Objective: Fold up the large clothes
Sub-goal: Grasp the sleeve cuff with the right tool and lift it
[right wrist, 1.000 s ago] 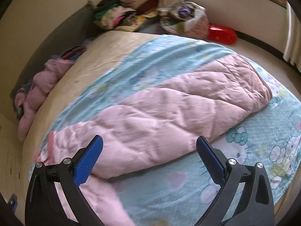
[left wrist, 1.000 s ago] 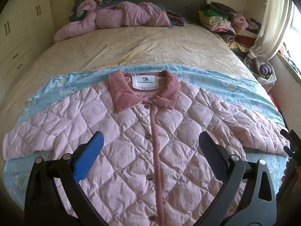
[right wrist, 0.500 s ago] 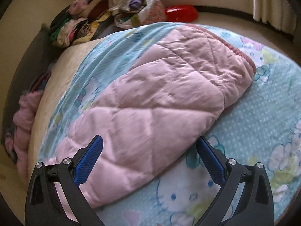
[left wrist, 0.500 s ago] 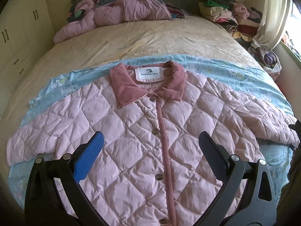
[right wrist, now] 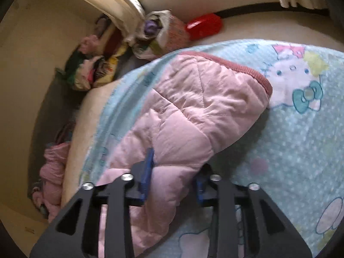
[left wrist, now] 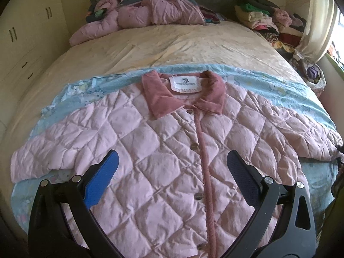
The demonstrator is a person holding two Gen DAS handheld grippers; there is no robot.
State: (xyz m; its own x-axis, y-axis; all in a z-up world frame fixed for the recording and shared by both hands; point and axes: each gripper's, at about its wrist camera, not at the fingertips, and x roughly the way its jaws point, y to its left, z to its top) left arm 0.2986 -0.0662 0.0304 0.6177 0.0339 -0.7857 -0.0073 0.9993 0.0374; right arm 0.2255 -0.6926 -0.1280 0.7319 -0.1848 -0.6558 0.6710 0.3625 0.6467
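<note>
A pink quilted jacket lies flat and buttoned on a light blue cartoon-print sheet, its dark pink collar toward the headboard and both sleeves spread out. My left gripper hovers open and empty over the jacket's chest. My right gripper is shut on the jacket's right sleeve, pinching the quilted fabric a little way in from the ribbed cuff. The sleeve bunches between the blue pads.
A beige bedspread covers the far half of the bed. Another pink jacket lies crumpled by the headboard. Stacked clothes sit at the right. A bag of clothes and a red box are on the floor.
My right gripper moved along the sleeve toward the cuff and closed on it. My left gripper drew slightly nearer over the jacket and stayed open.
</note>
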